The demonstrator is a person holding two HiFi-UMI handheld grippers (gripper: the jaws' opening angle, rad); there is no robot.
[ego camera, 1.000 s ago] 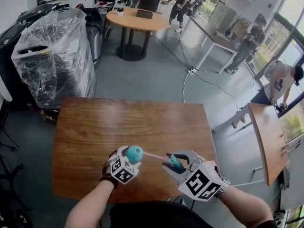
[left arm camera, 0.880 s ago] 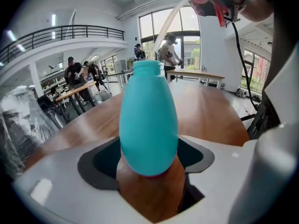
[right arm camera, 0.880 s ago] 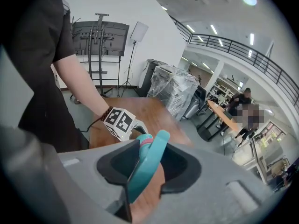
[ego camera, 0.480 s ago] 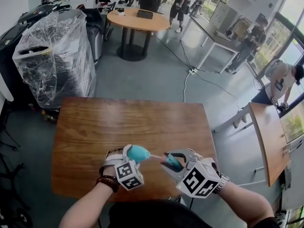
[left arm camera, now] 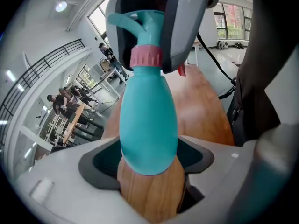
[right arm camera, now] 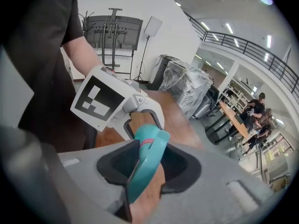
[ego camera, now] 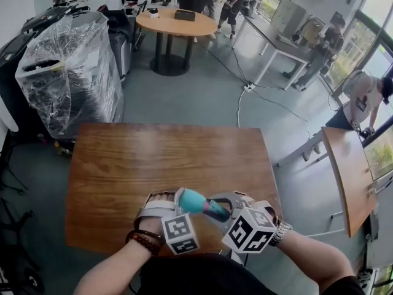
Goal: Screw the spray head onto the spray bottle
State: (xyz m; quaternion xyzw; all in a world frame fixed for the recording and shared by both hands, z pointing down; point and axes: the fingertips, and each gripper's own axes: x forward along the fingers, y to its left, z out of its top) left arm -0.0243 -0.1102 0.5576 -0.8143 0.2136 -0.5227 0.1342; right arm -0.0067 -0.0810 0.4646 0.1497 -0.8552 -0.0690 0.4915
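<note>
Seen from the head camera looking steeply down, two hand-held grippers meet at the lower centre of the frame, over the near edge of a brown wooden table (ego camera: 123, 165). The left gripper (ego camera: 180, 200), at lower left of centre, has its jaws closed on the rounded base of a teal spray bottle (ego camera: 191, 201), which lies tilted with its neck towards the right. The right gripper (ego camera: 218, 211), just beside it, has its jaws partly closed on a teal spray head (ego camera: 216, 211), which they pinch from both sides. In the left gripper view the bottle rises up the middle of the frame, and a pink collar (left arm camera: 145, 56) joins its neck to the spray head at the top, where the right gripper's grey jaws surround it. In the right gripper view the spray head's trigger fills the gap between the jaws, with the left gripper's black-and-white marker cube (right arm camera: 99, 98) behind it at centre left. A plastic-wrapped bundle (ego camera: 67, 66) stands at upper left
</note>
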